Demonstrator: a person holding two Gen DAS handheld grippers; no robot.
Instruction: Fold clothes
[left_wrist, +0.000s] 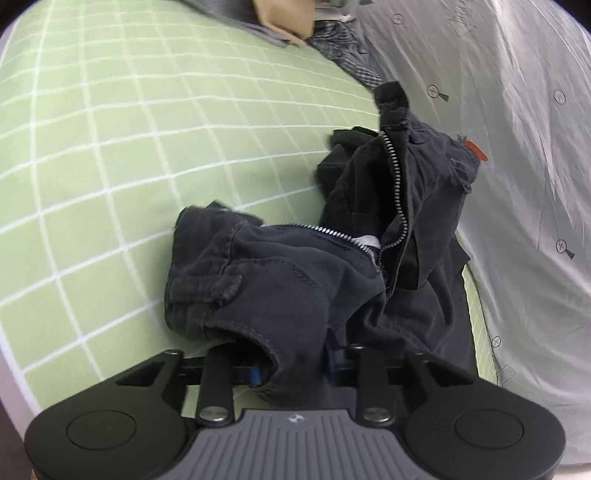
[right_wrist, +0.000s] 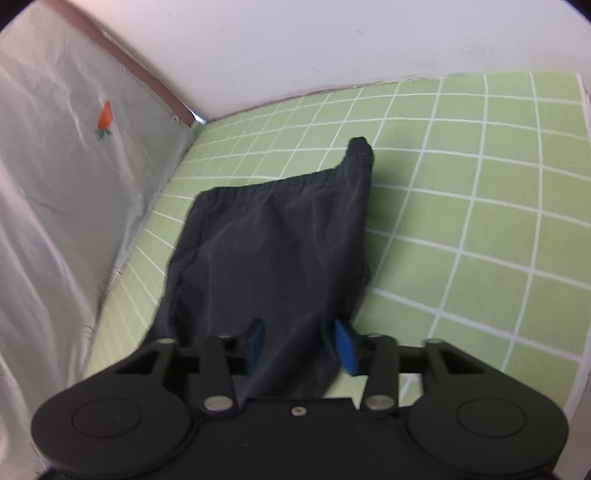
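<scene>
Dark navy trousers (left_wrist: 295, 280) lie crumpled on the green checked sheet (left_wrist: 110, 147), their fly open and the metal zipper (left_wrist: 397, 177) showing. My left gripper (left_wrist: 293, 369) is shut on a bunched fold of the waist part, with cloth filling the gap between its blue pads (left_wrist: 255, 376). In the right wrist view a smooth stretch of the same trousers (right_wrist: 273, 236) runs away from me across the sheet (right_wrist: 461, 221). My right gripper (right_wrist: 301, 345) is shut on its near end, one blue pad (right_wrist: 347, 347) at each side of the cloth.
A grey crinkled cover (left_wrist: 517, 147) with small prints lies along the right of the sheet, and shows as the grey cover (right_wrist: 55, 184) on the left. Striped and grey clothes (left_wrist: 343, 48) with a tan piece (left_wrist: 288, 18) are piled at the far end. A white wall (right_wrist: 332, 44) borders the bed.
</scene>
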